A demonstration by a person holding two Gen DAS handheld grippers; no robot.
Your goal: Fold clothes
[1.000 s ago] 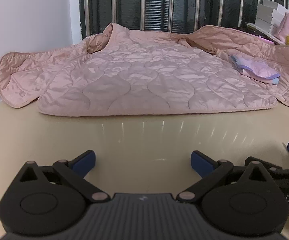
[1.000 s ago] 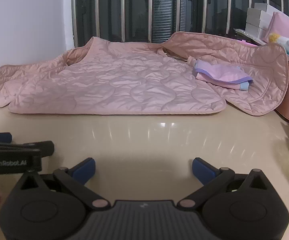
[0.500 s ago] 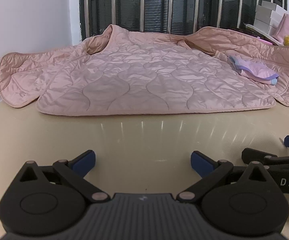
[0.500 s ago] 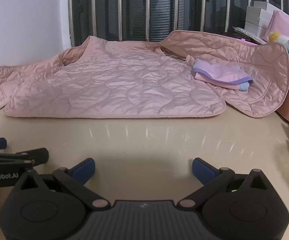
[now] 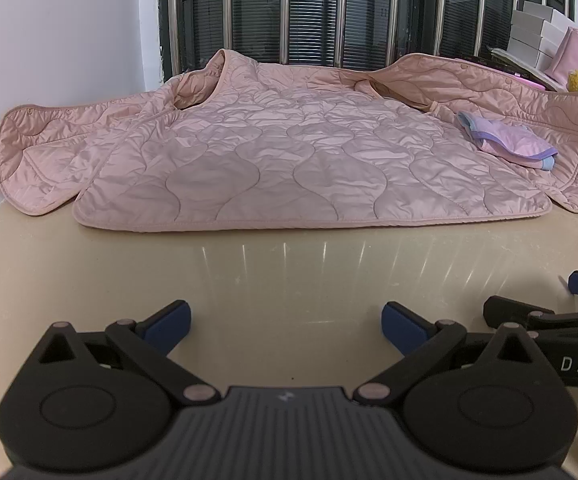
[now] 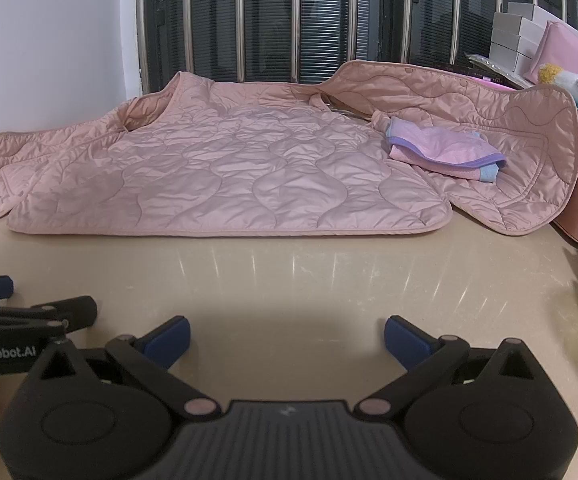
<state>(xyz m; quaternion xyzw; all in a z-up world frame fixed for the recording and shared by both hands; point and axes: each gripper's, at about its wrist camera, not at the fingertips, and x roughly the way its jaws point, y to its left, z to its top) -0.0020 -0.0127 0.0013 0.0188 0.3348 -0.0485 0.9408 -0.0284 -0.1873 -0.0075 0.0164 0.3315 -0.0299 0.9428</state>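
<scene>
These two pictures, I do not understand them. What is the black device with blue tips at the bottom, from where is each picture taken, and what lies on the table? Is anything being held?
A person holds one hand-held gripper in each hand, and each carries a wide-angle camera looking forward along its two fingers.

In the left camera's picture, the black device below is the left hand-held gripper; the blue tips are its finger pads. In the right camera's picture it is the right hand-held gripper. Each gripper also shows at the edge of the other's picture.

On the beige table a pink quilted jacket lies spread out flat. A small folded lilac garment rests on its right side. Behind are window bars, with white boxes and a plush toy at the far right.

Nothing is held: both grippers are open above the bare table, short of the jacket.
</scene>
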